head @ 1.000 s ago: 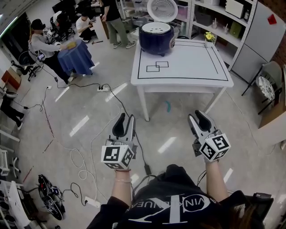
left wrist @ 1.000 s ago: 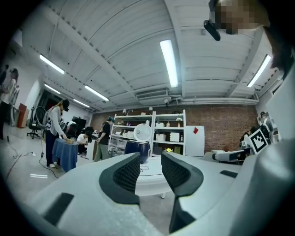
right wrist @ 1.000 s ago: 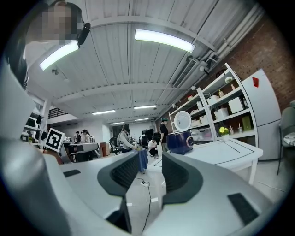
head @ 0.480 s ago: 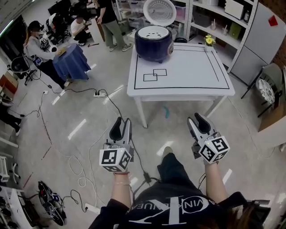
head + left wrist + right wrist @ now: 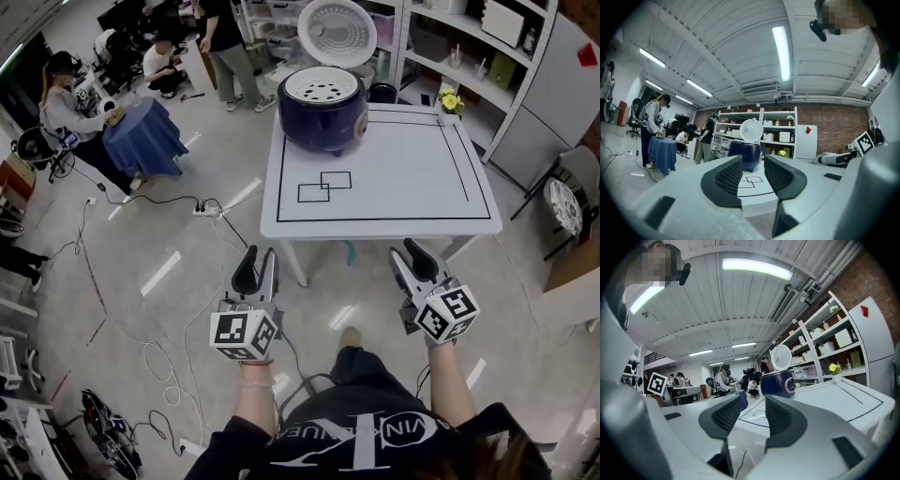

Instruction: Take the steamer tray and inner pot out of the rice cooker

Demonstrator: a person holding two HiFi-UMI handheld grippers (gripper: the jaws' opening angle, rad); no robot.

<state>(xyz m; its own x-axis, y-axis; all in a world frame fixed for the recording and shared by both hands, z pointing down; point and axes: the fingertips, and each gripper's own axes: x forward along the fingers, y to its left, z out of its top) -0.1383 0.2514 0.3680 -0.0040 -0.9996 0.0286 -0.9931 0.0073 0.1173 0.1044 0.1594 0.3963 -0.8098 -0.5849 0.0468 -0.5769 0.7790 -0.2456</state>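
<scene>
A dark blue rice cooker [image 5: 322,111] stands on the back left corner of the white table [image 5: 403,178], its round lid [image 5: 336,33] swung up. A white perforated steamer tray [image 5: 321,85] sits in its mouth and hides the inner pot. My left gripper [image 5: 258,262] and right gripper [image 5: 412,255] are held level over the floor, short of the table's near edge, both open and empty. In the left gripper view the cooker [image 5: 745,155] shows far off between the pads of that gripper [image 5: 753,174]. In the right gripper view the cooker [image 5: 778,382] stands beyond that gripper [image 5: 754,416].
Black outlines and two small squares [image 5: 323,186] are marked on the tabletop. A yellow flower pot [image 5: 451,100] stands at its back right. Shelves [image 5: 450,47] line the back wall. Cables and a power strip [image 5: 202,208] lie on the floor left, near people at a blue-draped table [image 5: 141,136].
The table and cooker have come nearer and sit lower in the head view as I walk toward them. Both grippers keep the same pose and remain empty.
</scene>
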